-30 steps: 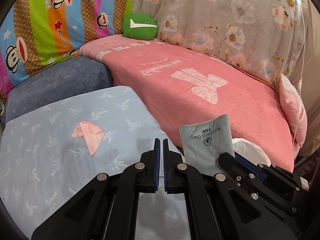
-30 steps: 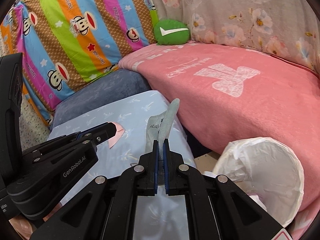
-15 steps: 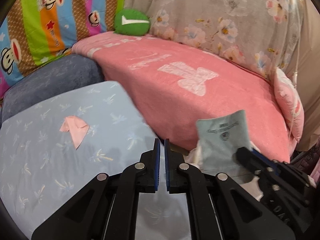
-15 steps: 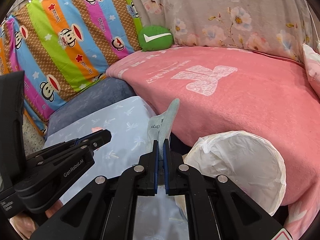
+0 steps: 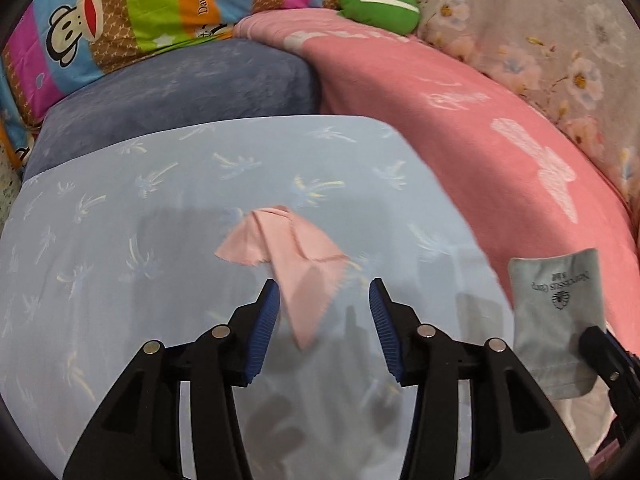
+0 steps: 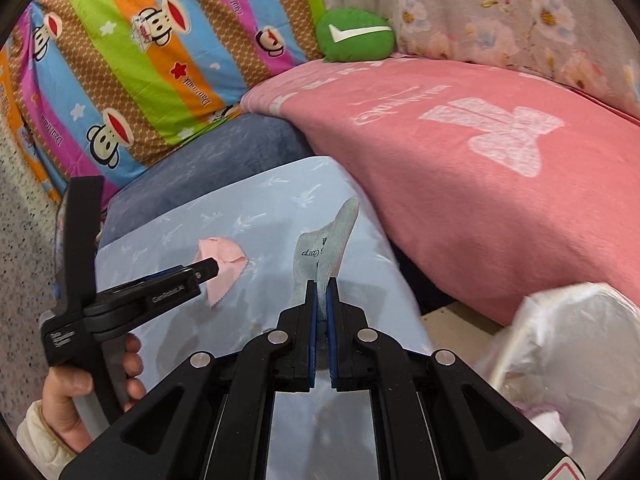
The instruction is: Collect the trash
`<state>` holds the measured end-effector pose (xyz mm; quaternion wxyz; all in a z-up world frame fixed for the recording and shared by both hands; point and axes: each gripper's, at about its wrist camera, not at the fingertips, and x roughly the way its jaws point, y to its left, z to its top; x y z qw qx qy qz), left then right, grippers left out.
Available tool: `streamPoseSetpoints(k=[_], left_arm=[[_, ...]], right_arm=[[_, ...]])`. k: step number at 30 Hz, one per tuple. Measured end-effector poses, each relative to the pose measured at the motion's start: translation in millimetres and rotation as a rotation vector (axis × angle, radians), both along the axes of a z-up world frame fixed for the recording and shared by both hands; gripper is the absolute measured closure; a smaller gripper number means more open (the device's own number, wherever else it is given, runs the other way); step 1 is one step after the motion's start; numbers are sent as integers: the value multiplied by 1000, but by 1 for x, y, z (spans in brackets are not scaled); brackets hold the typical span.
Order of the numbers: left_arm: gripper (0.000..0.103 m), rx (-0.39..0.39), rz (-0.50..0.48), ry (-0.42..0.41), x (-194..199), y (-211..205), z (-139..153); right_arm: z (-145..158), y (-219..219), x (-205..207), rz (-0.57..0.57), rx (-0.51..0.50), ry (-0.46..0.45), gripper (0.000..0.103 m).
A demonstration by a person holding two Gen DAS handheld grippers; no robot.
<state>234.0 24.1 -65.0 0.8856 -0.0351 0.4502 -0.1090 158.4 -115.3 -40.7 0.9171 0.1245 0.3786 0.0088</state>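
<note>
A crumpled pink cloth lies on the light blue patterned sheet. My left gripper is open, its fingers either side of the cloth's near corner, just above it. My right gripper is shut on a grey-green pouch with printed lettering, held upright above the sheet's right edge. The pouch also shows in the left wrist view, at the far right. A bin lined with a white bag stands low at the right of the right gripper. The pink cloth also shows in the right wrist view, beside the left gripper.
A pink blanket covers the sofa seat to the right. A blue-grey cushion, a striped monkey-print cover and a green round cushion lie behind. Floral fabric covers the sofa back.
My left gripper has opened and swung left and down over the pink cloth. My right gripper, still holding the pouch, has drawn back left from above the bin.
</note>
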Motion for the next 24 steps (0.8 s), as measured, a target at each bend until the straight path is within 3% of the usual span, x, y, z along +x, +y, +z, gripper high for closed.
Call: streamPoseSetpoints(k=[3, 5, 10, 12, 24], left_arm=[[60, 1, 2, 20, 15, 5, -12], [67, -2, -6, 29, 22, 7, -18], [97, -13, -37, 49, 28, 8, -25], [102, -22, -48, 55, 27, 9, -25], [102, -63, -132, -58, -23, -7, 33]], right_arm=[[-8, 12, 21, 22, -1, 12, 98], [-11, 18, 31, 31, -3, 17, 98], [-16, 27, 42, 44, -5, 27, 98], [-16, 29, 41, 47, -5, 26, 98], [16, 15, 1, 7, -1, -34, 98]])
